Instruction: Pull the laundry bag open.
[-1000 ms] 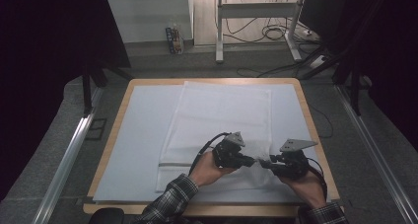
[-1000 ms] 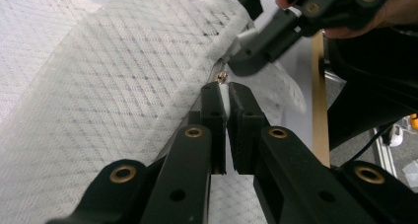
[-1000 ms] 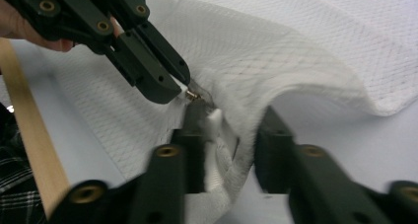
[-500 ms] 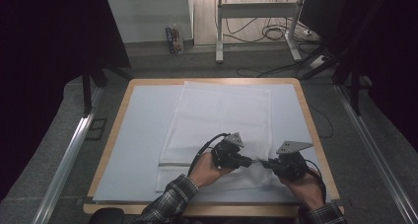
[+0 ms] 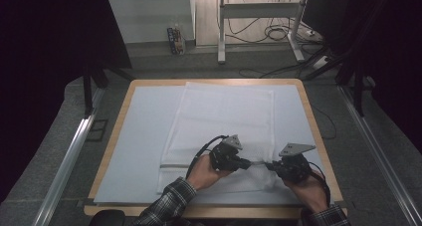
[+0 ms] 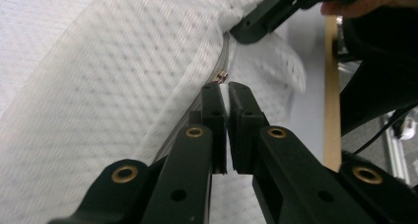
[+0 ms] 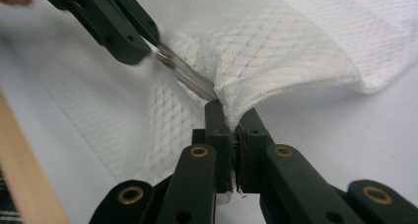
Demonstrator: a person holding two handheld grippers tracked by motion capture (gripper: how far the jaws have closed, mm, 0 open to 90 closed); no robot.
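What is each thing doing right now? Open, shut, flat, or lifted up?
White mesh zip bag: mostly flat, near edge lifted and bunched.
Silver zipper: stretched taut between both grippers.
Left hand-held gripper: shut on the white zipper pull tab.
Right hand-held gripper: shut on the bag's mesh edge.

A white mesh bag [image 5: 219, 131] lies flat on the table, long side running away from the person. Its weave shows a small diamond pattern. A zipper [image 7: 190, 81] runs along the near end, with a small metal pull [image 6: 222, 76]. The near edge is lifted and bunched between the two grippers; the rest lies smooth.
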